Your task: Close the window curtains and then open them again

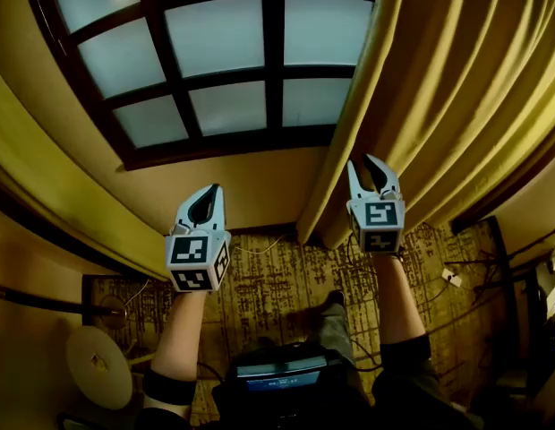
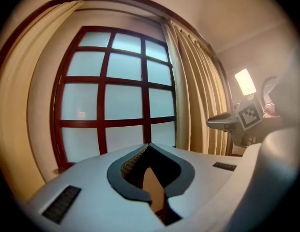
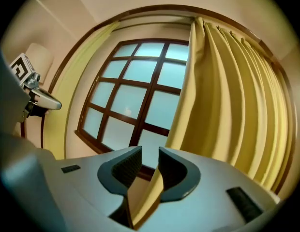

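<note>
So, the pleated mustard-yellow curtain (image 3: 227,95) hangs bunched at the right edge of the dark wood-framed grid window (image 1: 228,52). The right claw (image 3: 149,151) is released, ribbed pads (image 3: 127,167) straddling its leading fold; the left claw (image 2: 149,148) is clenched, tips touching.

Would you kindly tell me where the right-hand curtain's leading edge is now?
In the right gripper view, the right-hand curtain hangs right of the window, its leading edge running down between the open right tongs.

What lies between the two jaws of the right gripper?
The edge of the yellow pleated fabric curtain, passing through the right gripper's parted jaws; the right gripper view shows it.
</note>
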Action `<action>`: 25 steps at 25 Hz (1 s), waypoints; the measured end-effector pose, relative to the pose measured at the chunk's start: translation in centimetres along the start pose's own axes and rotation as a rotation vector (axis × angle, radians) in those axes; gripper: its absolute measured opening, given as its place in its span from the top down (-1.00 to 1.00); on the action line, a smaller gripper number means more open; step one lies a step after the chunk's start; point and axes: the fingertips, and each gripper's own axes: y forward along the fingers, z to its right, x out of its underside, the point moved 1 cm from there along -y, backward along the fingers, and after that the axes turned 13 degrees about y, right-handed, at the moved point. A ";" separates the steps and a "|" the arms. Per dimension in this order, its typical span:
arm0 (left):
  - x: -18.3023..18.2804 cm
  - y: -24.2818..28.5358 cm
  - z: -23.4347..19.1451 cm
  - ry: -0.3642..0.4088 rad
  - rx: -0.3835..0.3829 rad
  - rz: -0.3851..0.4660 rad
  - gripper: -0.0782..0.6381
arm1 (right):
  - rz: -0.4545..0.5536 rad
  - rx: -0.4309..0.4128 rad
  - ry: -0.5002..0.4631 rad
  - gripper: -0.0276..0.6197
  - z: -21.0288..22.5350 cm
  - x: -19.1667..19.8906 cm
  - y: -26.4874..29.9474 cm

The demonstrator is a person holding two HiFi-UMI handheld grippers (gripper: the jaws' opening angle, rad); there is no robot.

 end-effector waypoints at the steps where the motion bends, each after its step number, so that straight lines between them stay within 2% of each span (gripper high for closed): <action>1: 0.5 -0.5 -0.3 -0.003 0.005 -0.010 0.78 | -0.033 0.019 0.023 0.62 -0.3 1.3 -0.8; 4: 1.8 -1.8 -0.4 -0.020 0.014 -0.036 0.78 | -0.117 0.037 0.091 0.74 -1.0 4.5 -2.8; 8: 3.6 -3.1 0.7 -0.053 0.000 -0.079 0.78 | -0.181 0.007 0.148 0.83 -1.3 7.8 -4.9; 13: 6.2 -4.2 3.1 -0.069 -0.027 -0.140 0.78 | -0.211 -0.073 0.186 0.87 -1.2 11.5 -6.5; 18: 8.4 -5.9 5.2 -0.083 -0.053 -0.190 0.78 | -0.318 -0.100 0.238 0.87 -0.5 16.6 -8.7; 25: 11.0 -8.2 7.5 -0.105 -0.049 -0.256 0.78 | -0.373 -0.131 0.278 0.87 -0.8 19.5 -12.2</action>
